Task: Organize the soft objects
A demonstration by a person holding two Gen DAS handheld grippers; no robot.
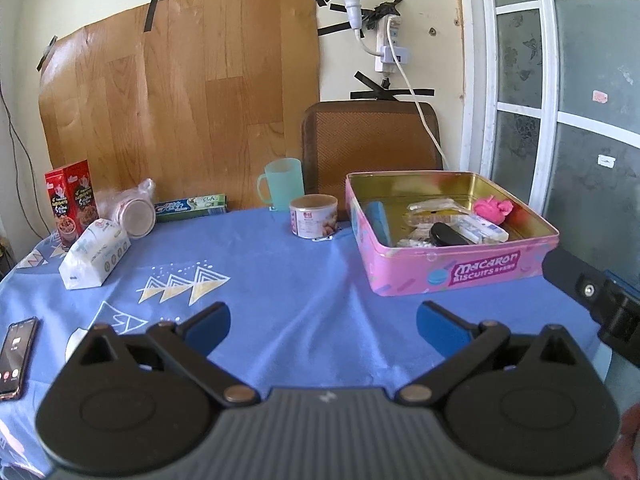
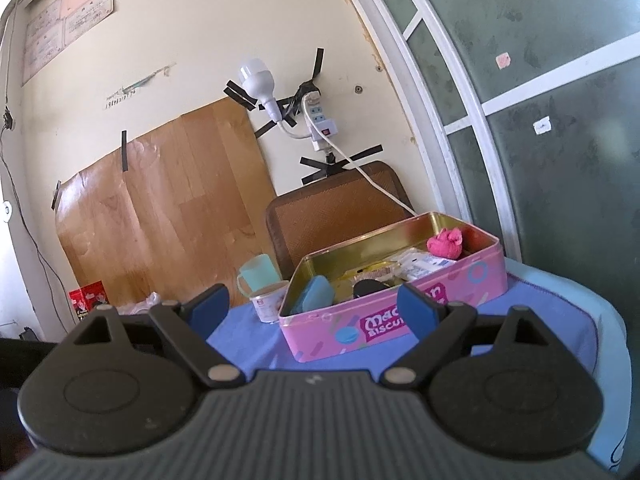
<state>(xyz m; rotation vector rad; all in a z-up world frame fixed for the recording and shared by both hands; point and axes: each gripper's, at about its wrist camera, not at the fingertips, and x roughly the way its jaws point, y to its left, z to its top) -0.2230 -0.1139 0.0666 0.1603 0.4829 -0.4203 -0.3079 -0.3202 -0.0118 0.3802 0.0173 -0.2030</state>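
A pink biscuit tin (image 1: 460,270) (image 2: 344,332) stands open on the right of the blue tablecloth (image 1: 260,264). Inside lie a blue sponge (image 1: 380,220) (image 2: 314,300), a crumpled pink cloth (image 1: 492,208) (image 2: 445,243), wrapped packets (image 1: 476,228) and a black item (image 1: 448,235). A white tissue pack (image 1: 96,254) lies at the left. My left gripper (image 1: 323,326) hovers open over bare cloth, short of the tin. My right gripper (image 2: 314,312) is open and empty, raised in front of the tin; its body (image 1: 592,292) shows at the right edge of the left wrist view.
At the back stand a green mug (image 1: 282,184) (image 2: 258,276), a small can (image 1: 314,216) (image 2: 270,304), a red snack box (image 1: 72,202), a bagged lid (image 1: 136,210) and a toothpaste box (image 1: 190,208). A phone (image 1: 16,356) lies front left. A brown chair (image 1: 372,140) is behind the table.
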